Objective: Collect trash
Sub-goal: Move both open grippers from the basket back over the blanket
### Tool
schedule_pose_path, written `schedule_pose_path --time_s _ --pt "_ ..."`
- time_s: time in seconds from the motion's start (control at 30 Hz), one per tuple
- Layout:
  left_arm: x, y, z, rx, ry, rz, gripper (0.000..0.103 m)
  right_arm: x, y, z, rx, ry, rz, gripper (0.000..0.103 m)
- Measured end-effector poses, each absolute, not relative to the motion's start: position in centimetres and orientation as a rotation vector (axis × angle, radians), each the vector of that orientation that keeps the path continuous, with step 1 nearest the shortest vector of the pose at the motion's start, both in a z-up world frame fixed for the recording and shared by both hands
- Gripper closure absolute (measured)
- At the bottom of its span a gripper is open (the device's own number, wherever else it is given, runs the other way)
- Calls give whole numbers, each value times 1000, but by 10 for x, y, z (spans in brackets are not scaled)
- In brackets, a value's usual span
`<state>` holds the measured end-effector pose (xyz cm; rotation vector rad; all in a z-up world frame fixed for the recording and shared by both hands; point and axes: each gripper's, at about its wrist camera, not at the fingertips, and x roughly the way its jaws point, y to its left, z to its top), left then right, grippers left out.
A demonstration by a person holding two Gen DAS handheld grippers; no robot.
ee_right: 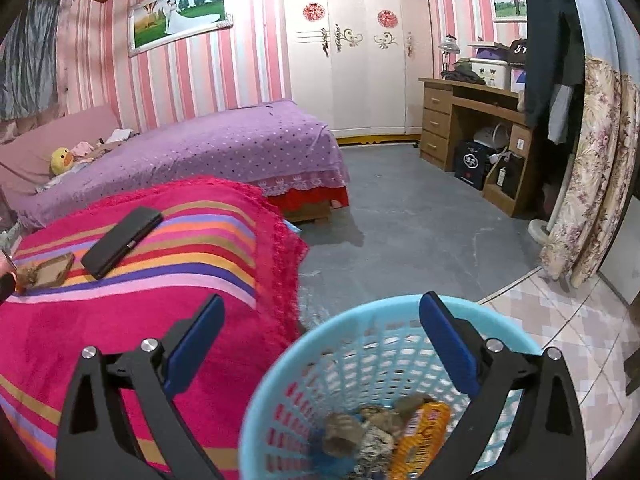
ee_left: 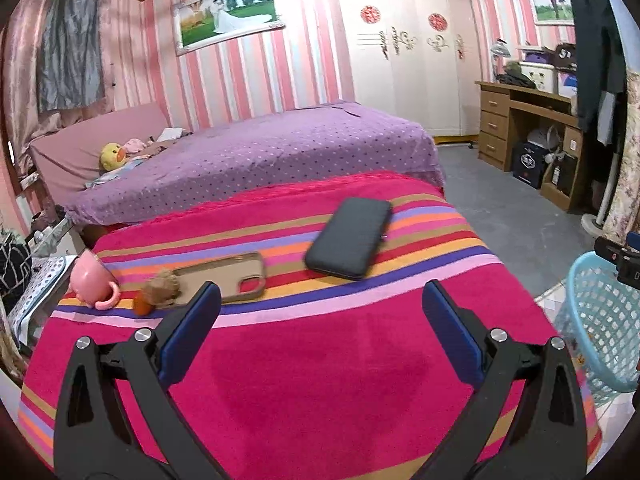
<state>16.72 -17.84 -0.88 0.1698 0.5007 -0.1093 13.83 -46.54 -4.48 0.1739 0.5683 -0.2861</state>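
With both hand-held grippers wide open and empty, left hand-held gripper (ee_left: 320, 304) could grab the phone case (ee_left: 224, 276) instead of the brown wad (ee_left: 162, 286) touching it. Right hand-held gripper (ee_right: 320, 320) hangs over the basket (ee_right: 280, 360) and could snag its rim.

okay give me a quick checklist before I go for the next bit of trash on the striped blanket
1. Right gripper empty, jaws wide apart: ok.
2. Left gripper empty, jaws wide apart: ok.
3. Blue basket beside the table, already holding crumpled wrappers: ok.
4. Trash left on the blanket: a brown crumpled wad lies by the phone case: not ok, still to collect.
5. Things not to grab: the black case and pink cup lie apart from the wad: ok.
6. Small orange thing beside the wad, trash or not: cannot tell.
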Motion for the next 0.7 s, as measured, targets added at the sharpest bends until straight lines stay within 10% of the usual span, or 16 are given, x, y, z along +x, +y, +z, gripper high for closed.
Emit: schedule_pose_path --time_s 0.7 --pt "245 6 -29 58 616 89 6 219 -326 -31 56 597 -109 7"
